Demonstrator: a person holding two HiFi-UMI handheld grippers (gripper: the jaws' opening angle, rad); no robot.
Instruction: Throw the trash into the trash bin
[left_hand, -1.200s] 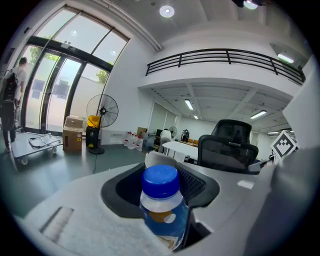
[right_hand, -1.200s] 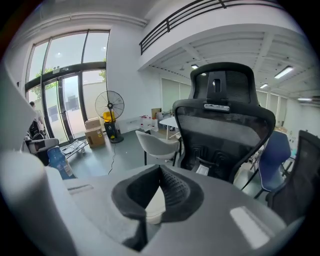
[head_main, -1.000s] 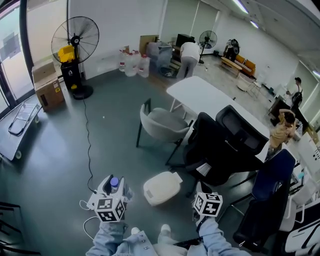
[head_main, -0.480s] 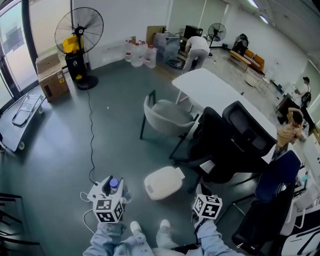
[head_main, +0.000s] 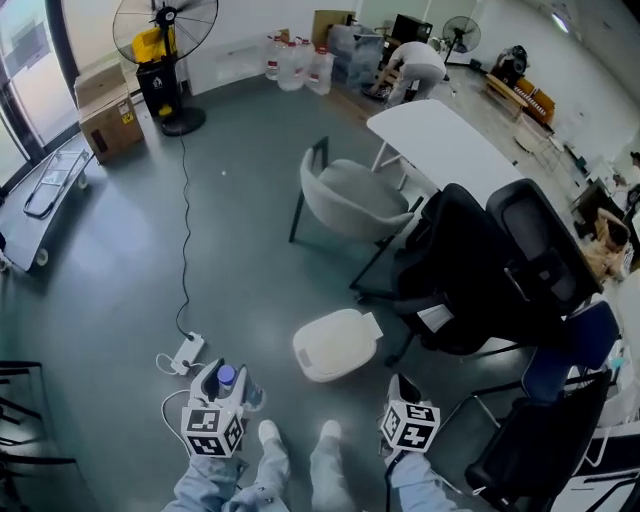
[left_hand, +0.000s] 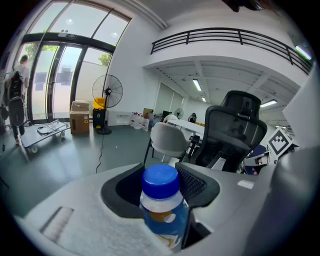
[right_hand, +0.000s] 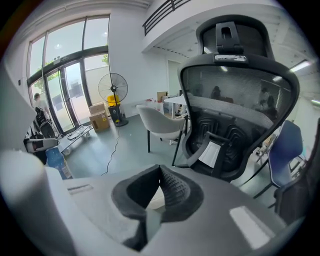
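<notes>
Lower now, left claw grips bottle (blue cap); right claw, also lower, clenched empty.

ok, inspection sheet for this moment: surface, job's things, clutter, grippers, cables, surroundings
Surface: grey floor, smooth.
Job's things: cream trash bin on the floor, lid appears closed; blue-capped bottle.
Clutter: cardboard box and water jugs by the far wall.
Grippers: left gripper shut on the bottle; right gripper jaws together, empty.
Cables: black cable runs across the floor to a power strip.
Surroundings: grey chair, white table, black office chairs right of the bin; standing fan; a person at the far wall.
</notes>
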